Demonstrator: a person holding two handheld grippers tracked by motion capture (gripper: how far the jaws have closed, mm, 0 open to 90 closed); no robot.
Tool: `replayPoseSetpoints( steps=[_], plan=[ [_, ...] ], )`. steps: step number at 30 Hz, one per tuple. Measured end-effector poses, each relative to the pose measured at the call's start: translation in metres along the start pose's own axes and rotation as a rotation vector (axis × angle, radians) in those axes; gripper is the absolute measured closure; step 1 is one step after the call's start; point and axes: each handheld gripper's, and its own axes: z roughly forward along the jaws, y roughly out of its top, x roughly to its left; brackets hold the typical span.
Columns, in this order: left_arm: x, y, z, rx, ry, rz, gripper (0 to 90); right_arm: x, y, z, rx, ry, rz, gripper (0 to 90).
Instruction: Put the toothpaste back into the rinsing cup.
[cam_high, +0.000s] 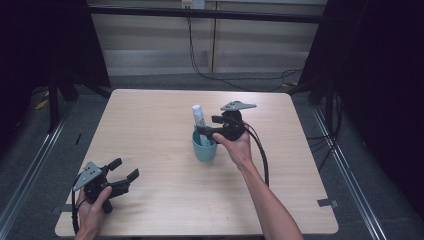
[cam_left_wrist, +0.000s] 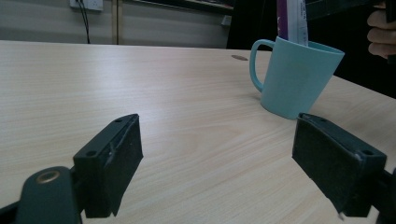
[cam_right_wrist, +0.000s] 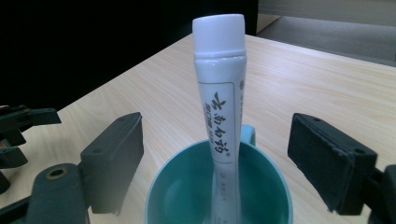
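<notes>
A teal mug (cam_high: 204, 146) stands near the middle of the wooden table (cam_high: 150, 115). A white tube (cam_high: 199, 120) with a white cap stands in it, leaning slightly. My right gripper (cam_high: 207, 127) hovers just above the mug's rim, open, its jaws on either side of the tube without touching it. In the right gripper view the tube (cam_right_wrist: 222, 102) rises from the mug (cam_right_wrist: 187, 186) between the wide-apart jaws of the right gripper (cam_right_wrist: 217, 135). My left gripper (cam_high: 125, 169) rests low at the front left, open and holding nothing. In its own view the left gripper (cam_left_wrist: 215, 135) points towards the mug (cam_left_wrist: 299, 79).
The table's left half and far side hold nothing else. Dark frame posts and cables stand behind the table. The other hand's fingers (cam_left_wrist: 380, 28) show beside the tube (cam_left_wrist: 294, 21). The left gripper (cam_right_wrist: 18, 126) appears far off at the table's edge.
</notes>
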Motion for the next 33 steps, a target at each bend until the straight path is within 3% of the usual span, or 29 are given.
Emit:
replayPoseSetpoints(
  steps=[3, 9, 17, 25, 28, 30, 33],
  plan=[
    [-0.001, 0.000, 0.000, -0.004, 0.001, -0.004, 15.9, 0.001, 0.000, -0.004, -0.011, -0.003, 0.005, 13.8],
    [-0.001, 0.000, 0.000, -0.004, 0.006, -0.004, 15.9, 0.002, -0.004, -0.016, -0.013, -0.029, 0.002, 14.0],
    [0.000, 0.000, 0.000, -0.005, 0.006, -0.009, 15.9, 0.000, -0.010, -0.038, -0.030, -0.023, 0.023, 14.1],
    [-0.001, 0.000, 0.000, -0.004, 0.009, -0.003, 15.9, -0.004, -0.025, -0.055, -0.003, -0.091, -0.009, 14.3],
    [0.000, 0.000, 0.000, -0.006, 0.009, -0.011, 15.9, -0.003, -0.029, -0.062, 0.001, -0.139, -0.025, 14.5],
    [0.000, 0.000, 0.000, -0.006, 0.011, -0.010, 15.9, -0.005, -0.032, -0.067, -0.004, -0.114, -0.013, 14.3],
    [-0.001, 0.000, 0.000, -0.008, 0.013, -0.009, 15.9, -0.005, -0.035, -0.075, -0.021, -0.127, -0.012, 14.3]
  ],
)
